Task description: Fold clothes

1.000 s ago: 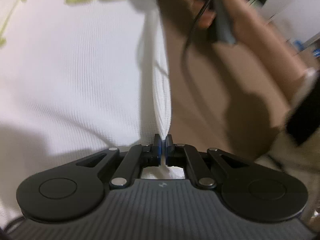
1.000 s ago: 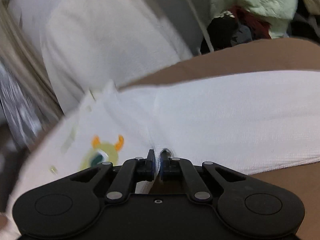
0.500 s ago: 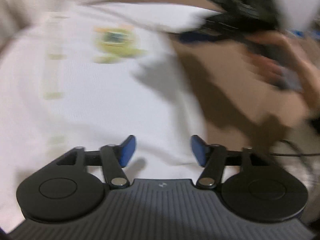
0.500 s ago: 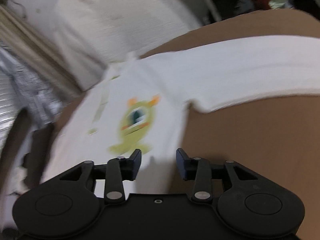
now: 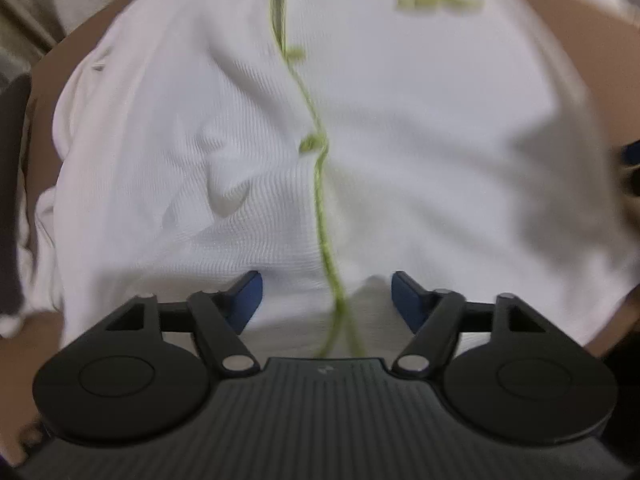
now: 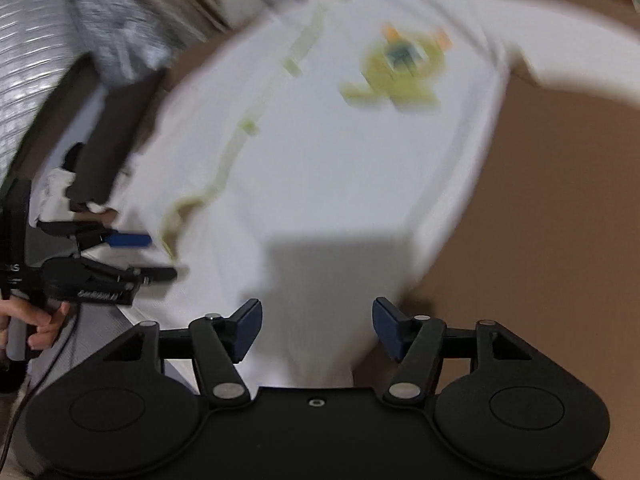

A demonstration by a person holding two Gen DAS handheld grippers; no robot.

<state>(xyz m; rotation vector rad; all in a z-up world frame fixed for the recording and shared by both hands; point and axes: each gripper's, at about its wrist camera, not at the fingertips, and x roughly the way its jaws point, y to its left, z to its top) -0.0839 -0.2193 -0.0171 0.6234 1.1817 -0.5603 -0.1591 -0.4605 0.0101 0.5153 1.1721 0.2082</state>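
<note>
The white waffle-knit garment with green trim [image 5: 400, 140] lay spread on the brown surface [image 6: 540, 220]; the left gripper [image 5: 326, 300], just closing, and the right gripper [image 6: 316, 328], just opening, both hovered agape, holding nothing.

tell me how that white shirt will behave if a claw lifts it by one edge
The white shirt would probably drape limply: its thin waffle knit already puckers into soft wrinkles. It looks light for its spread. The textured weave likely grips pads rather than slipping.
</note>
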